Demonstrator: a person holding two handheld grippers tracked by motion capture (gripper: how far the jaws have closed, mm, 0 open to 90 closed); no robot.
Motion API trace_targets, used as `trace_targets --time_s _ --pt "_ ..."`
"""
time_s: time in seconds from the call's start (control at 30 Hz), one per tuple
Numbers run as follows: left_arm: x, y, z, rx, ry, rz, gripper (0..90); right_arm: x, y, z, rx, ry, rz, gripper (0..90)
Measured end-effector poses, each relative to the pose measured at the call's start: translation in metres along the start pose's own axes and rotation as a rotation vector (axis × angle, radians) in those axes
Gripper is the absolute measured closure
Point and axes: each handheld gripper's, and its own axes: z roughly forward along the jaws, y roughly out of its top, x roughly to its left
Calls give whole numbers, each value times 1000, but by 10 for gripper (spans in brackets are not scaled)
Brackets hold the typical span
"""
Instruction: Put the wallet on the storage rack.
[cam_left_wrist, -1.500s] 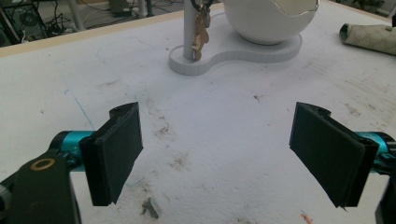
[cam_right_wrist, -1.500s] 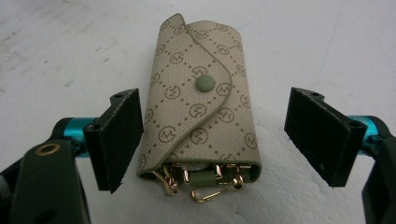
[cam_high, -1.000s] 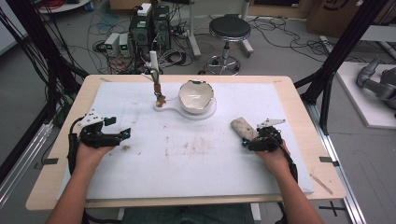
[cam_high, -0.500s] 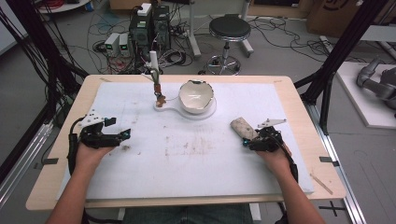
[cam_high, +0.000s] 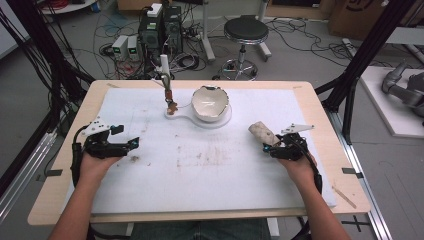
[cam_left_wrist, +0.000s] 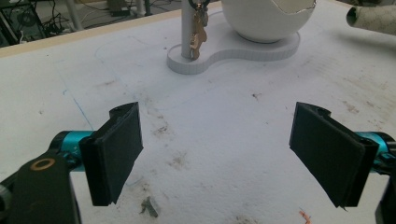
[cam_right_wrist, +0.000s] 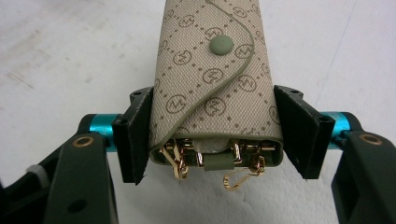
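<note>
Closing within the last second, my right gripper (cam_right_wrist: 212, 135) now has its jaws pressed against both sides of the key pouch (cam_right_wrist: 212, 84), a beige monogrammed case with a green snap flap; a second ago those jaws stood wide beside it. From the right gripper view I see gold hooks and a clasp hanging out of the pouch's open end, nearest the camera, between the two black pads. From the high view the pouch (cam_high: 262, 133) lies on the white mat (cam_high: 210, 190) at the table's right, its far end pointing away from my right hand (cam_high: 300, 167) toward the middle of the table. Farther up the mat sits the white stand (cam_high: 220, 121), carrying a cracked white bowl (cam_high: 210, 102) and, just beside it, a post (cam_high: 166, 82) with a small key (cam_high: 172, 106) hanging from it. My left gripper (cam_high: 131, 145) rests at the mat's left, well apart from the pouch, where it was a second ago; the left gripper view shows its pads wide apart over bare, stained mat, nothing between them.
</note>
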Motion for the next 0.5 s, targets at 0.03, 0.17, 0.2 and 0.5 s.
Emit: trace_targets --time_s 0.03,0.17,0.2,0.5 --pt "0 0 0 -2 -1 -4 172 1 3 -2 -4 4 -6 340" --pt "1 -1 -1 0 1 -7 171 6 18 -10 -40 13 -37 341" --pt "1 -1 -1 -1 1 -9 171 6 18 -10 -40 13 -37 341" --pt "1 -2 -1 1 -12 -14 171 14 54 -20 -91 18 -88 341"
